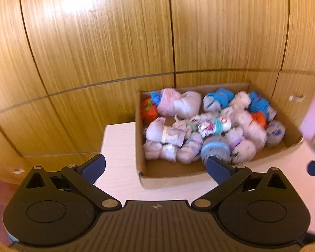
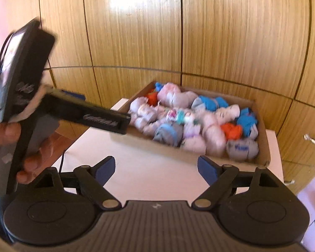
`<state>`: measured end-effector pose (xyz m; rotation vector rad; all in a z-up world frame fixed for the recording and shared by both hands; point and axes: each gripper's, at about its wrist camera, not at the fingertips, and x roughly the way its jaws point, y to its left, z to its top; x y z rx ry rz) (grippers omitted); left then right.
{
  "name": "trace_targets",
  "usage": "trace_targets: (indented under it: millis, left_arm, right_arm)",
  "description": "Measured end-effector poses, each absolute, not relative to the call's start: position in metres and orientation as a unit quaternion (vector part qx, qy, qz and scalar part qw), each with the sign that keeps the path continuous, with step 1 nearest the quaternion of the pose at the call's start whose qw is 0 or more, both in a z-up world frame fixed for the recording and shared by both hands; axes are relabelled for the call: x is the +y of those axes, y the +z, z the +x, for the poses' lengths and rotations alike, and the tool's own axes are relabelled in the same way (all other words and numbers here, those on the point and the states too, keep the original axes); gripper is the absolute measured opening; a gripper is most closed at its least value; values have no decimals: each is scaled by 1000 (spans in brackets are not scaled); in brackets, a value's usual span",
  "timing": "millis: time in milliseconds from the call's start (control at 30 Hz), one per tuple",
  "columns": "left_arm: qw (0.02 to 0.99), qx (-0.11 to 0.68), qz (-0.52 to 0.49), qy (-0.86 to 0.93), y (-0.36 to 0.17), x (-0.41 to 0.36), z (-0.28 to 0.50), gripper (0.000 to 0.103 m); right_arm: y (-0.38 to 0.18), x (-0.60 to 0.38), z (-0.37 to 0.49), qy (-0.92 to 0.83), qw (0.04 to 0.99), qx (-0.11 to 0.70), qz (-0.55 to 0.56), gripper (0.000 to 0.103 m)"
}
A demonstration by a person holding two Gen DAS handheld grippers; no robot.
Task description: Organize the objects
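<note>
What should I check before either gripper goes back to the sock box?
1. Left gripper open, nothing between its fingers: ok.
2. Right gripper open, nothing held: ok.
3. Cardboard box sits on the white table, upright: ok.
4. Rolled sock bundles all inside the box, none on the table in view: ok.
5. Room left in the box, bare floor along the near wall: ok.
6. Which bundles are matched pairs: cannot tell, frames are blurred.

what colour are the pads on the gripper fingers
Blue, on black arms. They show best in the left wrist view, on the left gripper, whose pads stand wide apart.
</note>
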<state>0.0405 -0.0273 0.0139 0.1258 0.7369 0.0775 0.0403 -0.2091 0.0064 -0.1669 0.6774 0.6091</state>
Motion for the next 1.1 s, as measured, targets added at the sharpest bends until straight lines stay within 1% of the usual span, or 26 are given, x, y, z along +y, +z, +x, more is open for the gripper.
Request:
trace_targets:
  millis: [100,267,400,633,1100]
  left_arm:
    - [930,355,85,50,16,-41,33,102]
    - [930,360,66,28,19,-48,26,103]
    - [926,359,106,41,14,-60,24,102]
    - [923,369,102,46,13,-60,25,102]
    - [929,355,96,38,25,-56,24,102]
  right_arm:
    - [5,-214,33,294,894,331,-70,83]
    - [4,-219,25,292,896,328,-59,83]
    - [2,-221,22,292,897,328,-52,83]
    - [3,-220,20,291,898,326,-51,83]
    - [-1,-215,25,287,898,330,-50,86]
